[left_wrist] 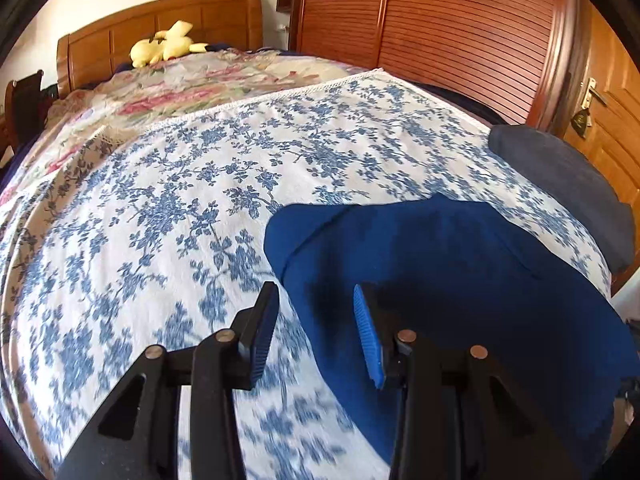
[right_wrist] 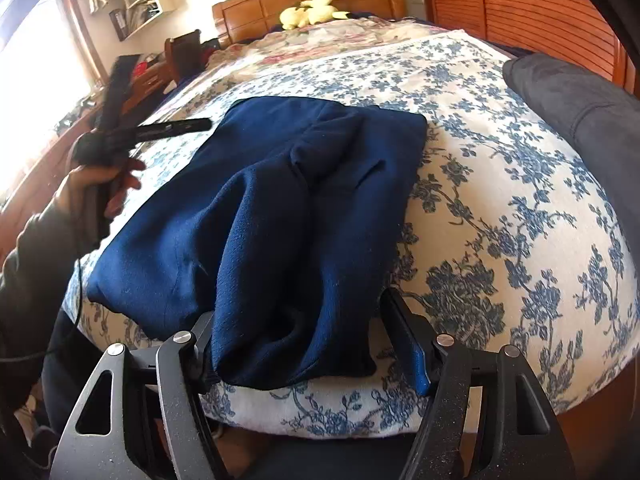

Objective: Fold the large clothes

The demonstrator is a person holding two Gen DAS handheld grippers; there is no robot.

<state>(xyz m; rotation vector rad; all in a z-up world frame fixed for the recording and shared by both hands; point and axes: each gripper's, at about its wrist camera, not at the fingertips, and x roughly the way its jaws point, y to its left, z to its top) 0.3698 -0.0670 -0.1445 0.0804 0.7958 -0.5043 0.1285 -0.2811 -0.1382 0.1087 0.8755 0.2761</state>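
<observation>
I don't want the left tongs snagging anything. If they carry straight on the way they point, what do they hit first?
Probably the left edge of the blue garment, with the flowered bedspread right beside it. The left tongs are open and empty; depth is uncertain.

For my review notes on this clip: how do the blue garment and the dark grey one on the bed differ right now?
The blue garment is a bright royal blue; the grey garment is a dull charcoal. The blue garment lies near the bed's front edge, between the right gripper's open jaws; the grey garment sits off to the right side, away from both grippers. The blue garment shows a bunched ridge down its middle; the grey garment looks smoother. Both rest on the blue-flowered bedspread.
</observation>
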